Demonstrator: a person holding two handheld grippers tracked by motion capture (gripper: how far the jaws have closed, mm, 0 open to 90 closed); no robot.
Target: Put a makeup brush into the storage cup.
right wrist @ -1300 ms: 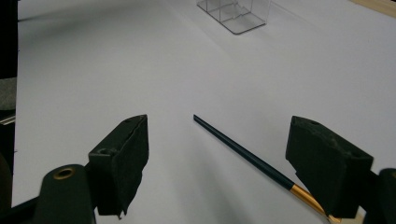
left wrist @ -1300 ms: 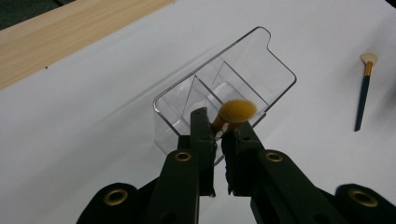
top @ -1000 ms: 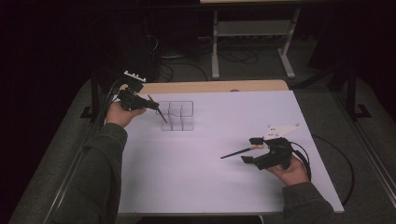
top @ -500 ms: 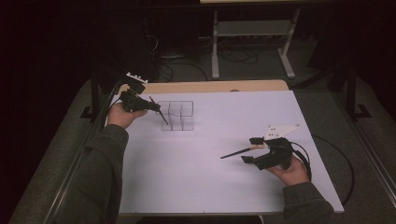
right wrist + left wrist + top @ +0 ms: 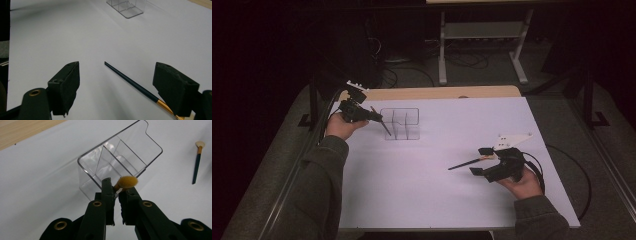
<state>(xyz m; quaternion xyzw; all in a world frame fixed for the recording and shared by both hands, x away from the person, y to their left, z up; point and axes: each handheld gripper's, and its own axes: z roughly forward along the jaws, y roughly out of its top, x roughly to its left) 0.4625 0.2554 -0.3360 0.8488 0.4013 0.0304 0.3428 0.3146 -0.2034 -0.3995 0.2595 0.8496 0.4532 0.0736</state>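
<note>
Got my left gripper [image 5: 116, 192] clamped on a makeup brush [image 5: 126, 182], right by the clear organizer [image 5: 120, 157]. Next I'd drop it in a slot. Right gripper [image 5: 116, 82] gapes over the second brush [image 5: 130, 81].

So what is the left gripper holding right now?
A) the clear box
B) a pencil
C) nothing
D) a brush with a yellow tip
D: the left gripper has its jaws shut on a yellow-tipped brush, just in front of the clear organizer.

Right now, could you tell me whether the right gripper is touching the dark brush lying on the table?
Apart. The right gripper view shows the right gripper open, the brush lying between its jaws with white table either side.
</note>
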